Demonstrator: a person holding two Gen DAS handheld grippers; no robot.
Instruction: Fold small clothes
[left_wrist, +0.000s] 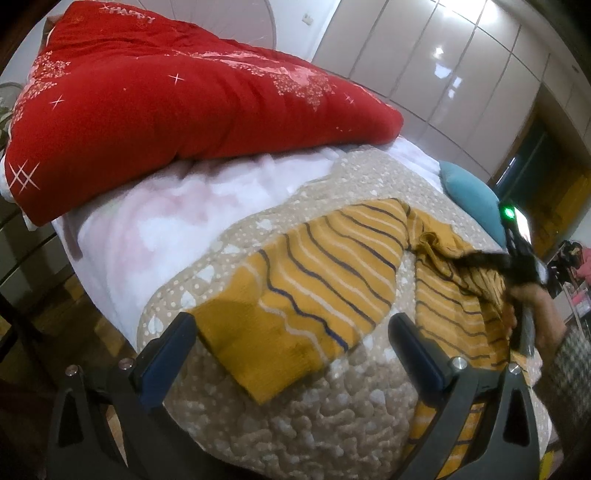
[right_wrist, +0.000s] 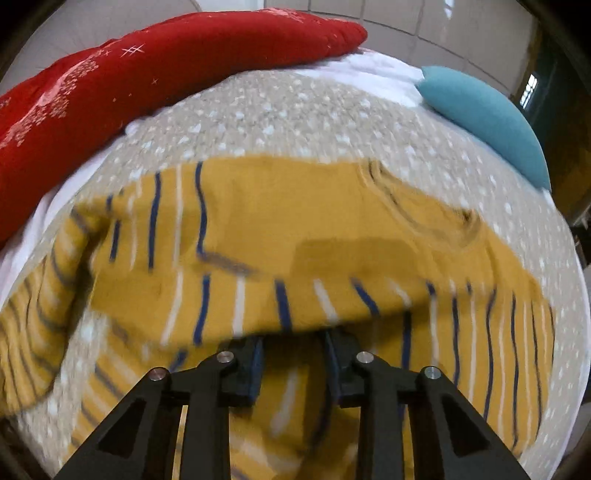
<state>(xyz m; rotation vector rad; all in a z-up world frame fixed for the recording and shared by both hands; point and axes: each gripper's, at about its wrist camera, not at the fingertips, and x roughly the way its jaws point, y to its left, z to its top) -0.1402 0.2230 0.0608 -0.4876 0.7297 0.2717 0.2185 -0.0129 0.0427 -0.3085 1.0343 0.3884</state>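
Two black claws over a quilted, heart-dotted beige bedspread (left_wrist: 295, 424): left gripper (left_wrist: 291, 347) gaping, empty, above the knitted mustard striped sweater's (left_wrist: 325, 280) cuff; right gripper (right_wrist: 293, 354) narrowed around its lifted, bunched hem, contact unclear

Left gripper (left_wrist: 291, 332) gapes; right gripper (right_wrist: 293, 347) narrowly parted.

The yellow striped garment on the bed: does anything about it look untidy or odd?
Yes. The yellow striped garment lies crumpled on the beige quilt, one sleeve splayed sideways and an edge bunched at the right gripper.
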